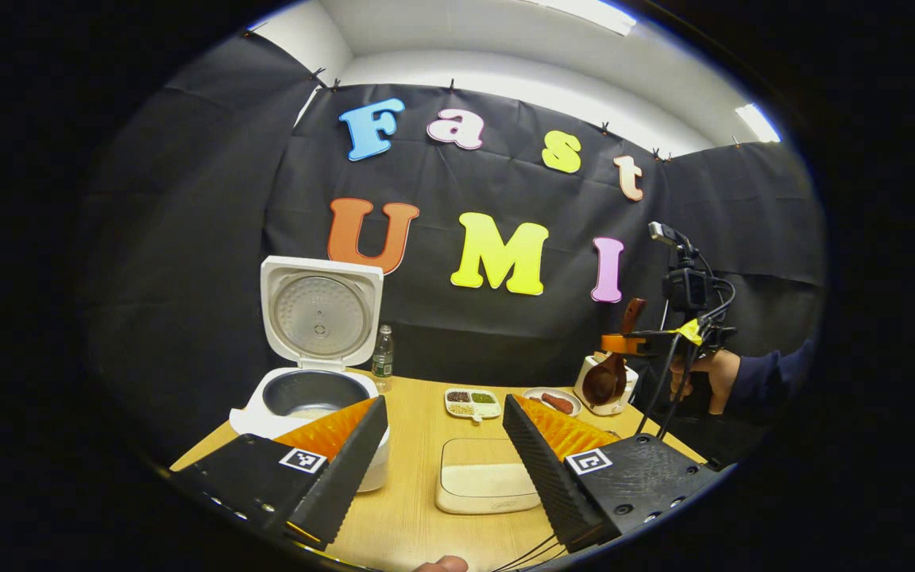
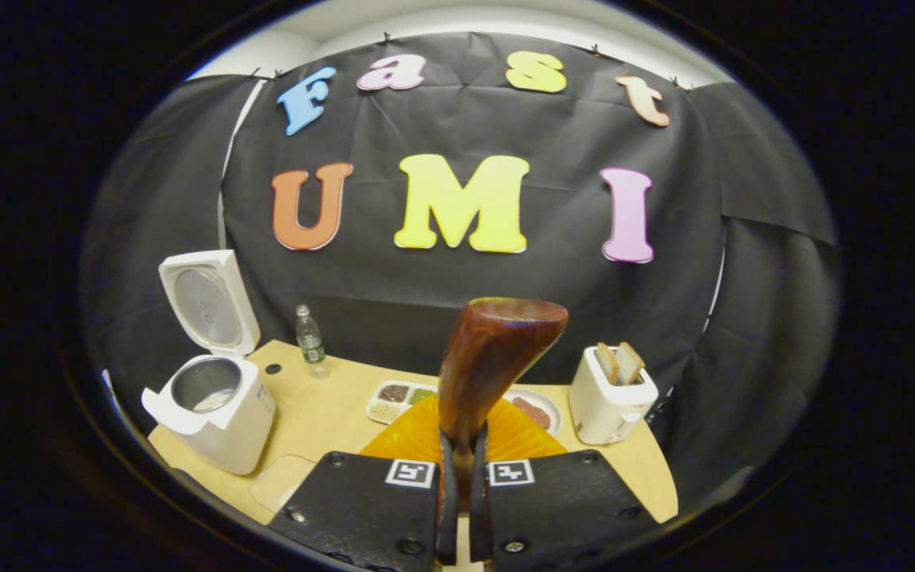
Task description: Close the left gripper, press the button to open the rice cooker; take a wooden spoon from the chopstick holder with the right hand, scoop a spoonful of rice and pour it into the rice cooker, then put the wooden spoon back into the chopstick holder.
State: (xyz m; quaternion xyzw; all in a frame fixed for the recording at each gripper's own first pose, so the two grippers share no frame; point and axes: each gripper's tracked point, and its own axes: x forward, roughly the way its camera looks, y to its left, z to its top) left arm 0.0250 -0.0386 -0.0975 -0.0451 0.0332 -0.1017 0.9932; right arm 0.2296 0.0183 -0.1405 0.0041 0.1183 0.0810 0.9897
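Left gripper view shows the worktop [image 1: 418,508] carrying the rice cooker [image 1: 306,397] at its left end with the lid raised upright, while the left gripper [image 1: 442,461] hangs above the near edge with its jaws spread wide around nothing. Right gripper view shows the right gripper [image 2: 461,492] with its jaws pinched on the handle of the wooden spoon [image 2: 489,357], held upright in the air, bowl uppermost, above the worktop.

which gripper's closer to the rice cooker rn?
Left. The left gripper hangs open just beside the open rice cooker, one finger overlapping its body. The right gripper, shut on the wooden spoon, is across the table near the toaster.
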